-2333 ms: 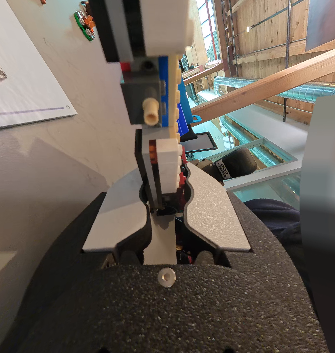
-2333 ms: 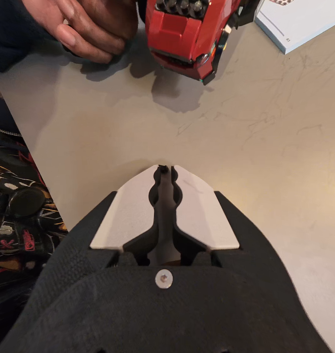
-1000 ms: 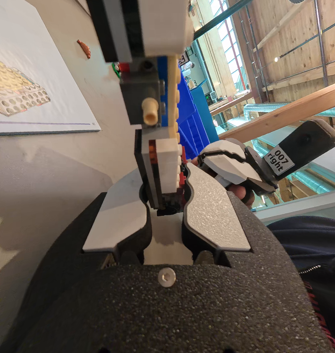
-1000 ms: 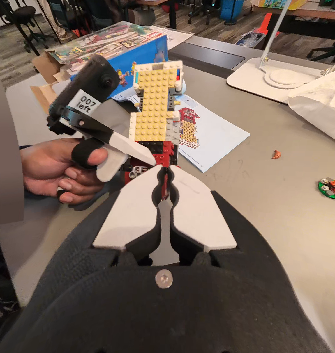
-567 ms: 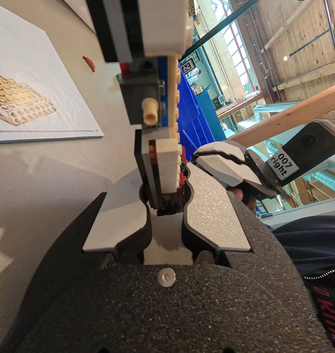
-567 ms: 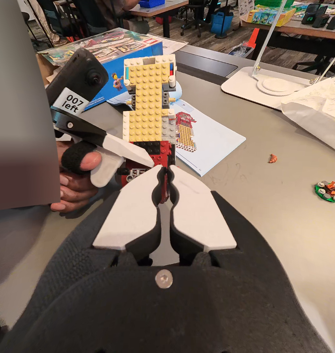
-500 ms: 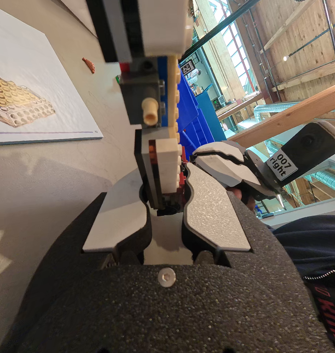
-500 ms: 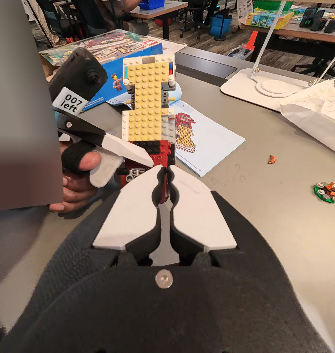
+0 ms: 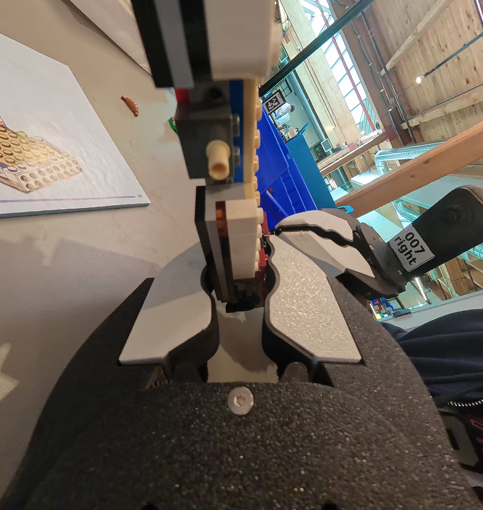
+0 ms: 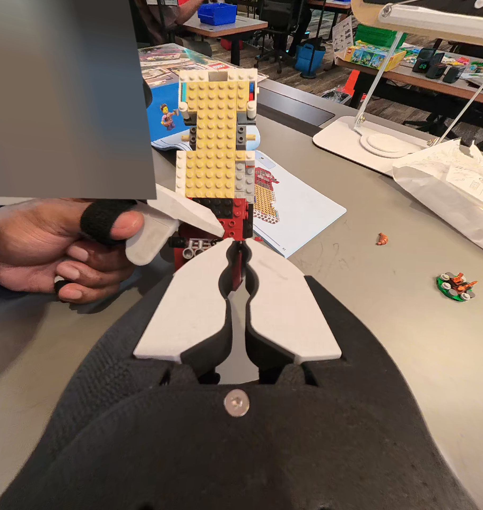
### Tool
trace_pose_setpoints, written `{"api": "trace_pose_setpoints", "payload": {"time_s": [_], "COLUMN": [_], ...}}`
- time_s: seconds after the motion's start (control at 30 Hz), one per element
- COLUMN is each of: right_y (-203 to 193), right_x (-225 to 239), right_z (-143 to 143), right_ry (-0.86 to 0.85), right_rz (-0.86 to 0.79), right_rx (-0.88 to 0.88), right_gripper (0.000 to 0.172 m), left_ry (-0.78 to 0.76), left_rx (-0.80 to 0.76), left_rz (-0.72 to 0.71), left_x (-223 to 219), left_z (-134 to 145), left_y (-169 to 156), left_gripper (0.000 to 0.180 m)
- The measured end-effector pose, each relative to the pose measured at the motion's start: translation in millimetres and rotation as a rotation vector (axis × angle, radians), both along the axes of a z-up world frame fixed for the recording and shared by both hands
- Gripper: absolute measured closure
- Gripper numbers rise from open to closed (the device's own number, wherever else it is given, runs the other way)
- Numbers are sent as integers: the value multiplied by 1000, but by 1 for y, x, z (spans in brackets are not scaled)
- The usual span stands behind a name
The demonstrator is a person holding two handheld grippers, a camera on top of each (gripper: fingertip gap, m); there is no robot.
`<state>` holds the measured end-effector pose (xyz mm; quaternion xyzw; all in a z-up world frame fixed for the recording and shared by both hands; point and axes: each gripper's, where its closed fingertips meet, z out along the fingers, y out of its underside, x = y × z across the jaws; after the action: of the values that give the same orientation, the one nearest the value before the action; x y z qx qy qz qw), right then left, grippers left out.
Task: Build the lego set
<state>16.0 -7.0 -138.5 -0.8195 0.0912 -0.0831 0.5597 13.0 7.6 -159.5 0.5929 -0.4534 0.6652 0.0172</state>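
Brick model (image 9: pixel 235 234) stands upright above the table (image 10: pixel 372 345), its dark and red lower end pinched between the fingers of your left gripper (image 9: pixel 237 273). Your right gripper (image 10: pixel 239 243), a moment ago over bare table, now has its tips at this red end, just beside the left finger. They are pressed almost together; if they pinch a small piece, I cannot tell. Behind lie the open booklet (image 10: pixel 303 209), a small brown piece (image 10: pixel 381 239) and a round green piece (image 10: pixel 455 287)

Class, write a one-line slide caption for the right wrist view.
Right gripper, jaws nearly shut, meets the red base of a brick model gripped by the left gripper.
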Motion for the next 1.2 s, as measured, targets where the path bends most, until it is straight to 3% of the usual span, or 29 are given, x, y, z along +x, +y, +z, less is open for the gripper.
{"api": "trace_pose_setpoints", "payload": {"time_s": [1.2], "right_y": [1], "right_x": [3], "right_z": [4], "right_ry": [-72], "right_rz": [-14], "right_rx": [189], "right_gripper": [169], "left_ry": [34], "left_rx": [-98], "left_rz": [-41], "left_x": [-1], "left_z": [0], "left_y": [-2], "left_gripper": [148]}}
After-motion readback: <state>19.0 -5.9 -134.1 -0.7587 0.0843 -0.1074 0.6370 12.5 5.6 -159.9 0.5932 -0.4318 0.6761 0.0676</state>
